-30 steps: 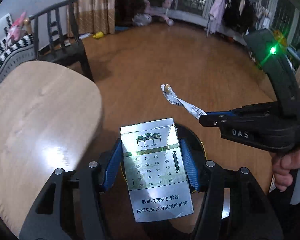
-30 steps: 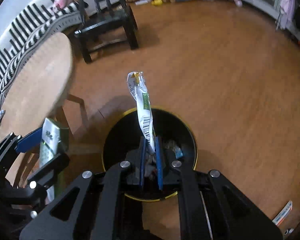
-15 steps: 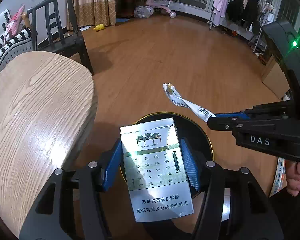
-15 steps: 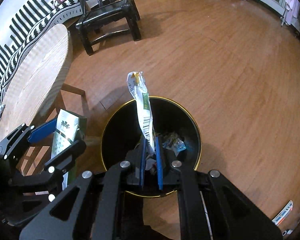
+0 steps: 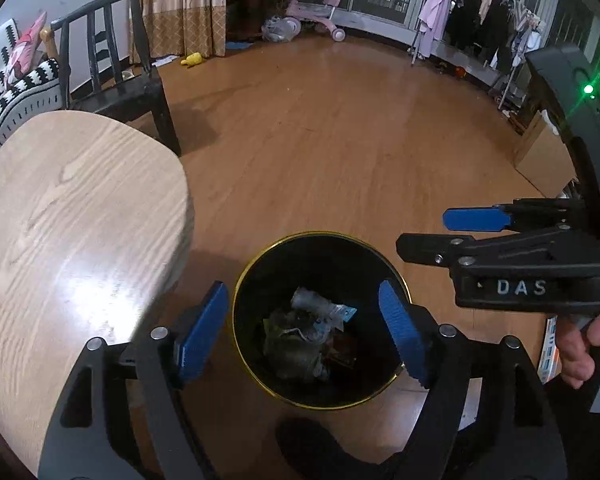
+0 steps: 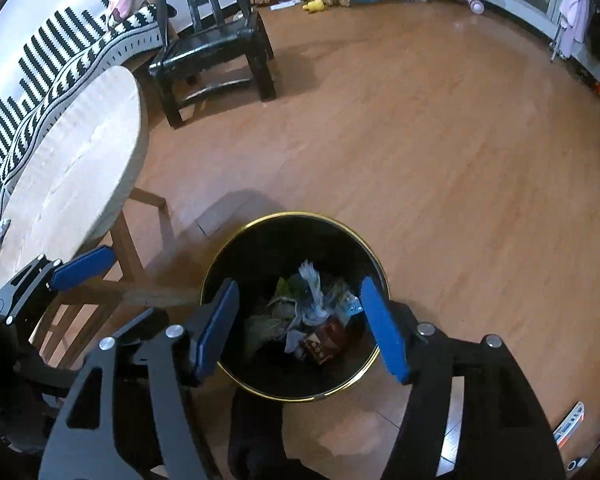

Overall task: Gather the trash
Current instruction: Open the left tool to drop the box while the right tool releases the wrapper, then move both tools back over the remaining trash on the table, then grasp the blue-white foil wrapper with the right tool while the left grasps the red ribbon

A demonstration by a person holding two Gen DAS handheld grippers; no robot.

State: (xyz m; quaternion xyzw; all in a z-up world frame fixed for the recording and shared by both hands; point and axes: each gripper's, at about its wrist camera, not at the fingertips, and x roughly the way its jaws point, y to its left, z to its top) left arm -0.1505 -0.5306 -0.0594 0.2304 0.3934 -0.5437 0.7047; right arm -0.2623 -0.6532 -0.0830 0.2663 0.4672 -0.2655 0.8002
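Both claws — left claw and right claw — are spreading wider, empty, over the bin; trash is lying inside. Best opening fully before lifting clear.

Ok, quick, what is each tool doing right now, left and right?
Left tool: jaws opening, nothing between them, above the round black gold-rimmed trash bin.
Right tool: jaws opening, nothing between them, above the same bin.

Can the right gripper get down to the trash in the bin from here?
Probably yes. The right gripper is above the black bin's uncovered mouth, jaws opening with nothing between them, and the trash lies directly below.
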